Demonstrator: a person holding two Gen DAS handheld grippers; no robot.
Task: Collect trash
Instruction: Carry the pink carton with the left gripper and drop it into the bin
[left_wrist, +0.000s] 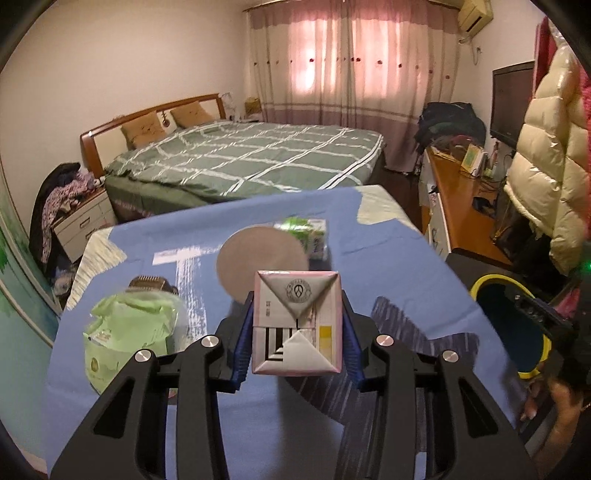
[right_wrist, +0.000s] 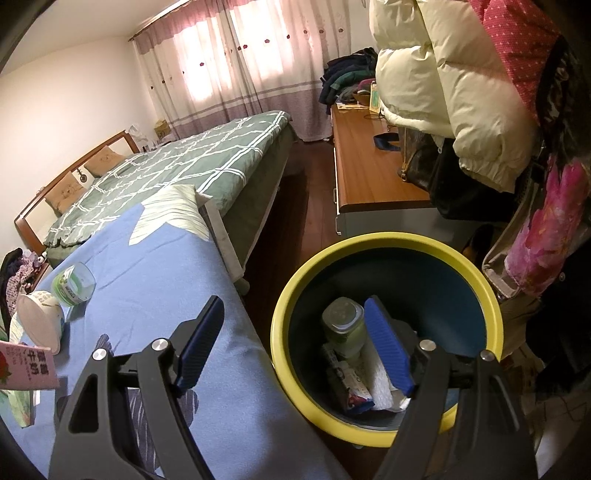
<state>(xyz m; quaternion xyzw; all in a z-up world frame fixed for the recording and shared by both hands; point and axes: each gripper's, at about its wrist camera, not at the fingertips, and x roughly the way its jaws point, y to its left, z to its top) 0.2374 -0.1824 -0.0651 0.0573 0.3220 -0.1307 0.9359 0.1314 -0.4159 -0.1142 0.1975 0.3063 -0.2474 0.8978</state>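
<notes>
A pink milk carton (left_wrist: 295, 325) sits clamped between the blue pads of the left tongs (left_wrist: 295, 332), held clear above the blue-covered surface (left_wrist: 388, 258), its folded end facing the camera. The carton looks like light cardboard, probably emptied, stiff along its folded seams but easy to dent across the flat faces; the pads press on two opposite side panels near the middle, which seems the soundest hold, since a squeeze nearer an open flap would likely crush it. Its waxy skin may slide if the grip slackens.

The left tongs point downward at a moderate slant over the surface, with the carton level between them. The yellow-rimmed bin (right_wrist: 384, 332) stands on the floor just beside the surface's right edge, already holding a plastic bottle (right_wrist: 343, 328) and some wrappers (right_wrist: 354, 387). The right tongs (right_wrist: 291, 350) hang wide apart and empty above the near rim of that bin, one pad over the surface's edge and the other over the bin's mouth, also angled downward.

Farther from the bin, more litter waits on the surface: a crumpled green packet (left_wrist: 133, 332), a round paper lid or cup (left_wrist: 262, 258), and a small green-and-white carton (left_wrist: 306, 236) behind it.
</notes>
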